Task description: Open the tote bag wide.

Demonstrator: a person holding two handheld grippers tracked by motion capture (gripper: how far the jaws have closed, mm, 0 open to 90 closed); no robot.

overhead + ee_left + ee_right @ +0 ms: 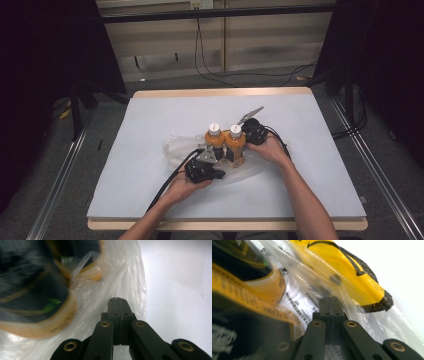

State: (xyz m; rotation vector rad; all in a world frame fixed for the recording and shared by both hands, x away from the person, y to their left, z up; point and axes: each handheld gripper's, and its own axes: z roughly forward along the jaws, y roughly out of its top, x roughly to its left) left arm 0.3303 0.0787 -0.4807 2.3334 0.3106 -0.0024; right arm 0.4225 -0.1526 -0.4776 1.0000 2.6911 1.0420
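1. Two orange bottles (226, 142) are seen upright at the frame's centre, inside a clear plastic bag (175, 150).
2. The bag's film is pinched by the clenched left tool (214, 161) and clenched right tool (245, 134).
3. Everything is carried by the desk (150, 125).

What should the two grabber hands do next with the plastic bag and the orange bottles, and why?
Probably lift the bag's edges a little. Both bottles stand upright inside the clear plastic bag. The left gripper and right gripper each have their jaws shut against the plastic on opposite sides, so a small upward pull would likely draw the bag up around the bottles.
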